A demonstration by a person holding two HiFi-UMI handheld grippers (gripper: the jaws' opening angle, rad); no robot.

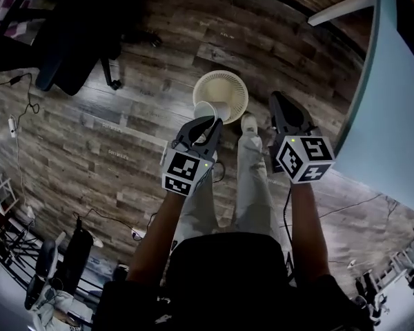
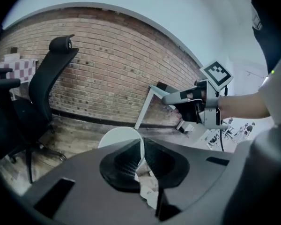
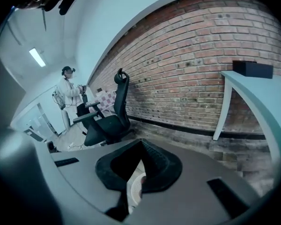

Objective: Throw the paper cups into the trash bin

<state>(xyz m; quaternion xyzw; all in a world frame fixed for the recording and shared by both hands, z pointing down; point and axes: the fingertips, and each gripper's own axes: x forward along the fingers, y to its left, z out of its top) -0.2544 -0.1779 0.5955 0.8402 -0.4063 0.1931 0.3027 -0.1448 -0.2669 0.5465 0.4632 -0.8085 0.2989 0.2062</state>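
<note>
Head view is showing the left hand-held gripper (image 1: 210, 124) clamping a white paper cup (image 1: 207, 110) by its wall, with the cup's open mouth tipping sideways. The cup is hanging above the near rim of the round, cream-coloured trash bin (image 1: 240, 81), which is standing on the wooden floor (image 1: 124, 136). It is not yet inside the bin.

The left gripper view is confirming the grip: the two dark jaws are pressing together on the cup's thin edge, and the rest of the cup is sticking out past the tips to the left.

The right hand-held gripper (image 1: 279, 101) is hovering just to the right of the bin, apart from the cup. Its own view is showing the jaws meeting at the tips with nothing between them. Through the gap lower down, part of the bin's ribbed wall is peeking into sight.

A pale desk (image 1: 393, 116) is running along the right side, and a black office chair (image 1: 76, 54) is sitting well apart at the upper left. The person's shoe (image 1: 249, 123) is resting just beside the bin.
</note>
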